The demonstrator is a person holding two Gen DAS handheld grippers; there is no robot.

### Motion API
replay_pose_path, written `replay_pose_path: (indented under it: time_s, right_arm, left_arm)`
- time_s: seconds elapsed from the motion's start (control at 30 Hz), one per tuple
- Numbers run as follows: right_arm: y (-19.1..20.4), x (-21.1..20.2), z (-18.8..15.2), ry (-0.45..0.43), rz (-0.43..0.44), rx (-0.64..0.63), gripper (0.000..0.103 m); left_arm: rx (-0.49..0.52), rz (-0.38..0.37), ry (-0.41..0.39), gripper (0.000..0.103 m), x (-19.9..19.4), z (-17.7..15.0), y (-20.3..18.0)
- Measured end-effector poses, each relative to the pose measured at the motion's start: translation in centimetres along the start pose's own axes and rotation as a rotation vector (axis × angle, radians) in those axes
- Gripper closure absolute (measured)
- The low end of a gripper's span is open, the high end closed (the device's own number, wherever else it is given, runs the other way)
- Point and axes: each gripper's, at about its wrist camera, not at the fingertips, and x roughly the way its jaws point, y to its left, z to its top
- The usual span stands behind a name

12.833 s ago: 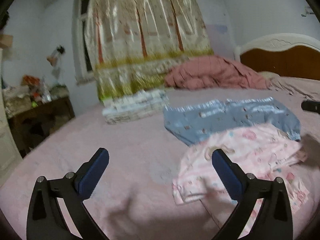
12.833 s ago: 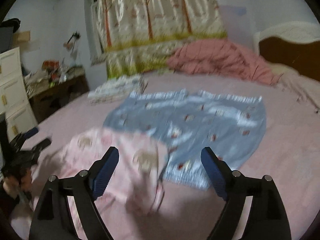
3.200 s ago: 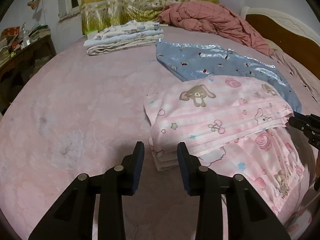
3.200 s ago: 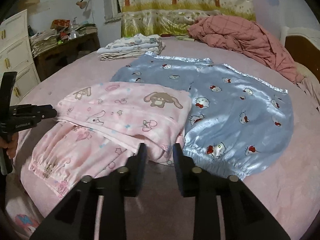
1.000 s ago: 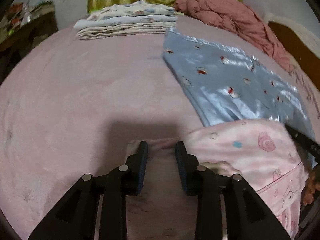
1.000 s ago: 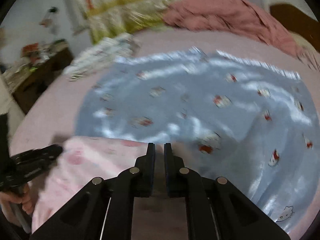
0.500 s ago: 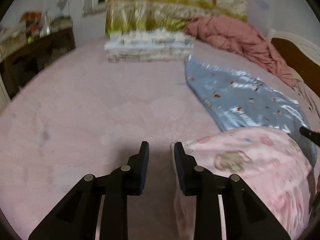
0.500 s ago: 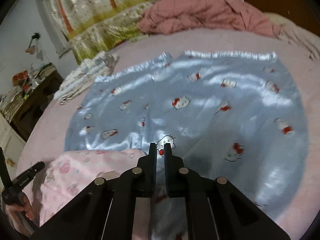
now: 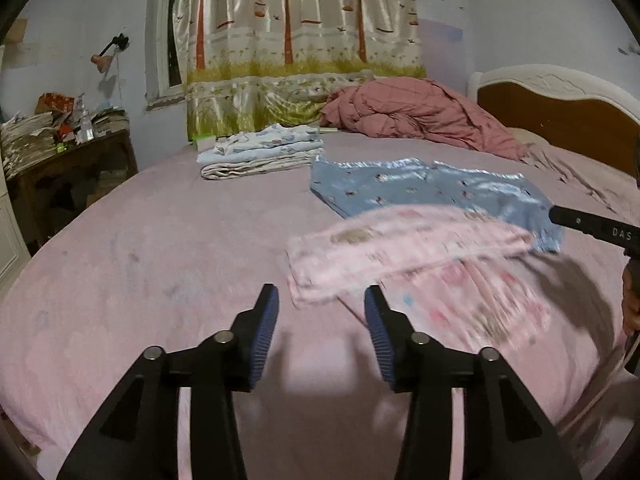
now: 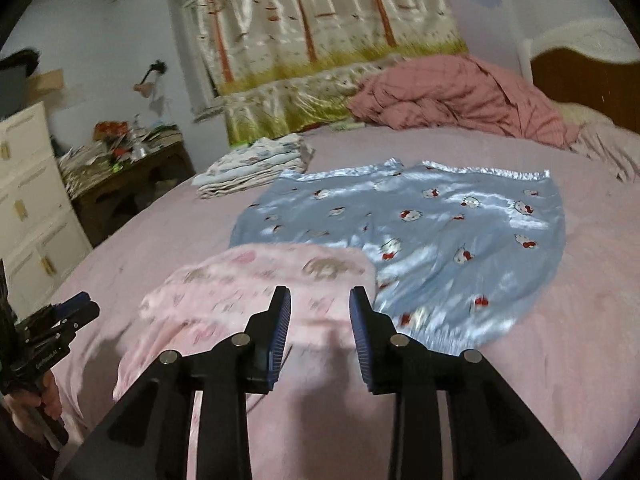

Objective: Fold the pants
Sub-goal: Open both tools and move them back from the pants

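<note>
Pink pants (image 9: pixel 404 248) lie folded on your bed (image 9: pixel 168 240), their far edge overlapping the blue satin pants (image 10: pixel 440 232) spread flat beyond them.

Your left gripper (image 9: pixel 318 320) and right gripper (image 10: pixel 319 320) both hover over the pink bedsheet just short of the pink pants, jaws opening and partly apart with nothing between them. A stack of folded clothes (image 9: pixel 260 152) sits farther back near the bed's far edge, and a rumpled reddish quilt (image 9: pixel 416 116) is heaped toward the wooden headboard (image 9: pixel 560 108). Behind the bed a tree-print curtain (image 9: pixel 300 40) hangs over the window, with a wall lamp (image 9: pixel 106 56) to its left. Below the lamp a dark wooden table (image 9: pixel 68 176) carries piled papers and clutter, and you can see a white cabinet (image 10: pixel 28 200) beside it.
</note>
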Motion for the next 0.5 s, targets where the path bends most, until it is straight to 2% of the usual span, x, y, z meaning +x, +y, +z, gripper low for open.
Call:
replay_pose_path:
  time_s: [0.07, 0.17, 0.27, 0.37, 0.5]
  right_arm:
    - [1.1, -0.8, -1.1, -0.014, -0.006, -0.043, 0.068]
    - [2.4, -1.6, -2.5, -0.023, -0.031, -0.109, 0.052]
    - [2.9, -1.9, -4.1, 0.014, -0.030, -0.149, 0.052]
    - [3.2, -1.6, -5.4, 0.060, -0.048, -0.201, 0.052]
    - [3.7, -1.1, -6.8, 0.128, -0.056, -0.282, 0.049]
  left_arm:
    - [0.045, 0.028, 0.003, 0.045, -0.4, -0.9, -0.7]
    - [0.085, 0.045, 0.040, 0.045, -0.5, -2.3, -1.4]
    - [0.113, 0.049, 0.102, 0.045, -0.2, -3.9, -1.1]
    - [0.211, 0.058, 0.159, 0.045, 0.6, -5.2, -1.6]
    - [0.349, 0.037, 0.158, 0.045, 0.9, -5.3, -2.4]
